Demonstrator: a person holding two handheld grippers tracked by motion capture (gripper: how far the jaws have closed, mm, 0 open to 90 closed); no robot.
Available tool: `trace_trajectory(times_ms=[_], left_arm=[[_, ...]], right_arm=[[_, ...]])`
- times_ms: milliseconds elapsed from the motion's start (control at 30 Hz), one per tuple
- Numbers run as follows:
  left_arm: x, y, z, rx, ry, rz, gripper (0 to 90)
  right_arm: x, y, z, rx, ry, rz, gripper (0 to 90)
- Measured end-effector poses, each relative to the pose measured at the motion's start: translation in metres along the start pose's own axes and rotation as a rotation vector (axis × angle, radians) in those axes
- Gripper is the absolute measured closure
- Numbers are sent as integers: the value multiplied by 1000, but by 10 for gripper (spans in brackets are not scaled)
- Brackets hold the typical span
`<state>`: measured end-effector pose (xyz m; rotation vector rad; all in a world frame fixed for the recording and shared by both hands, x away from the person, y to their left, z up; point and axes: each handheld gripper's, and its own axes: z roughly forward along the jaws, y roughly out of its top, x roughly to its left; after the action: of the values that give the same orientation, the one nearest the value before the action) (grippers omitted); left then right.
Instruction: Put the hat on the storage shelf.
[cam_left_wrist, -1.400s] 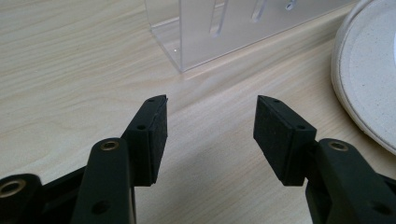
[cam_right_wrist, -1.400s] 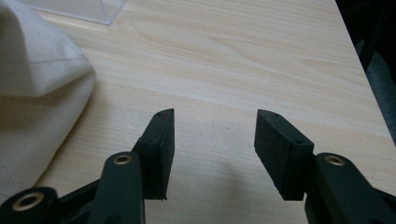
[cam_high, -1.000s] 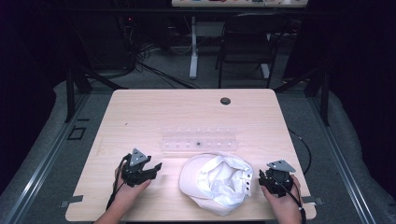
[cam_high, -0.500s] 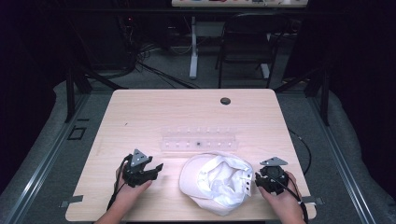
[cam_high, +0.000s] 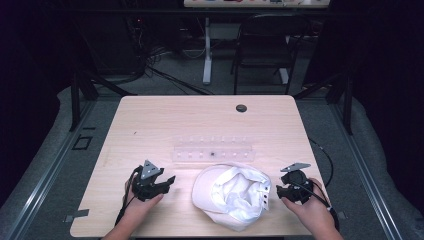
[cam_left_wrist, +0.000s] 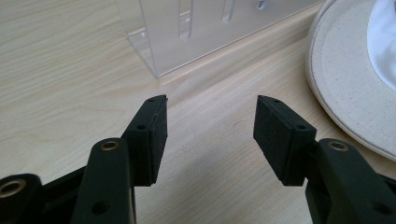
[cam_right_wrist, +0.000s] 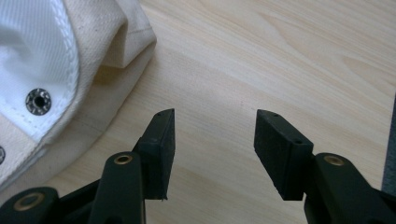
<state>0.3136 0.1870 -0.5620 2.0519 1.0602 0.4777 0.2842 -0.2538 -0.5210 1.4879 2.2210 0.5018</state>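
A white bucket hat (cam_high: 232, 197) lies crown-down near the table's front edge, its lining facing up. My left gripper (cam_high: 169, 181) rests on the table to the hat's left, jaws open and pointing toward it with a gap between. In the left gripper view the left gripper (cam_left_wrist: 210, 121) holds nothing, and the hat's brim (cam_left_wrist: 345, 84) lies to the right. My right gripper (cam_high: 278, 189) hovers just right of the hat, open. In the right gripper view the right gripper (cam_right_wrist: 215, 126) is empty over bare wood, with the hat (cam_right_wrist: 56, 60) and a metal eyelet (cam_right_wrist: 37, 101) at the left.
A clear acrylic rack (cam_high: 212, 151) with a row of slots stands just behind the hat, and it appears as the clear acrylic rack (cam_left_wrist: 187, 28) ahead of the left jaws. A dark cable hole (cam_high: 241, 108) sits near the table's far edge. A chair (cam_high: 265, 45) stands beyond the table.
The right gripper has lifted a little beside the hat. The left gripper, hat and rack have not moved.
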Motion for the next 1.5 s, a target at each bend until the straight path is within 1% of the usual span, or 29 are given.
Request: trace_trajectory(times_ms=[67,100,133,167,200,233,267,300,400,467,533,567,600,667,700,767,800,833,967,1000,1067,1100,1167,1200,1300,1333,1400,1467,1500], left_arm=[[0,0,0,1,-1,6,453],[-1,0,0,1,-2,2,453],[-1,0,0,1,-2,2,453],[-1,0,0,0,-2,4,453],[-1,0,0,0,-3,6,453],[-2,0,0,0,-4,6,453],[-2,0,0,0,-4,6,453],[-2,0,0,-1,-5,7,453],[-3,0,0,-1,-7,9,453],[-4,0,0,1,-10,11,453],[-4,0,0,3,-9,12,453],[-5,0,0,2,-10,14,453],[-5,0,0,2,-11,16,453],[-5,0,0,3,-11,16,453],[-5,0,0,3,-11,18,453],[-5,0,0,2,-12,18,453],[-5,1,0,3,-13,20,453],[-6,1,0,2,-13,20,453],[-7,1,0,0,-13,21,453],[-7,1,0,0,-13,21,453],[-7,1,0,0,-14,24,453],[-7,1,0,-1,-15,24,453],[-7,1,0,-2,-15,25,453],[-8,1,0,-1,-15,27,453],[-10,1,0,-1,-13,37,453],[-11,1,0,-1,-14,41,453],[-13,2,1,-1,-20,48,456],[-16,3,1,5,-35,52,458],[-19,3,3,5,-50,51,458]], right_arm=[[0,1,-1,13,3,-8,484],[-1,4,-3,42,17,-13,486],[-1,4,-3,42,17,-13,486],[-2,7,-6,56,31,-2,487],[-2,7,-6,56,31,-2,487],[-3,11,-9,66,53,17,491],[-3,11,-9,66,53,17,491],[-4,14,-13,76,77,34,501],[-4,17,-16,88,69,24,507],[-4,21,-19,103,52,2,509],[-4,23,-21,115,64,9,511],[-6,27,-25,143,88,20,512],[-6,29,-26,137,90,27,513],[-6,31,-29,149,99,39,514],[-6,36,-34,172,116,76,518],[-6,38,-36,178,120,87,519],[-7,41,-39,197,155,122,519],[-7,41,-39,197,155,122,519],[-5,47,-43,237,243,182,519],[-5,47,-43,237,243,182,519],[-4,48,-42,258,296,213,518],[-3,48,-42,257,301,220,518],[-1,48,-39,277,339,238,520],[-1,48,-39,277,339,238,520],[1,48,-36,274,381,280,519],[1,47,-35,280,390,282,520],[3,45,-30,281,394,292,524],[3,45,-29,286,403,290,524],[4,44,-27,276,400,314,527]])
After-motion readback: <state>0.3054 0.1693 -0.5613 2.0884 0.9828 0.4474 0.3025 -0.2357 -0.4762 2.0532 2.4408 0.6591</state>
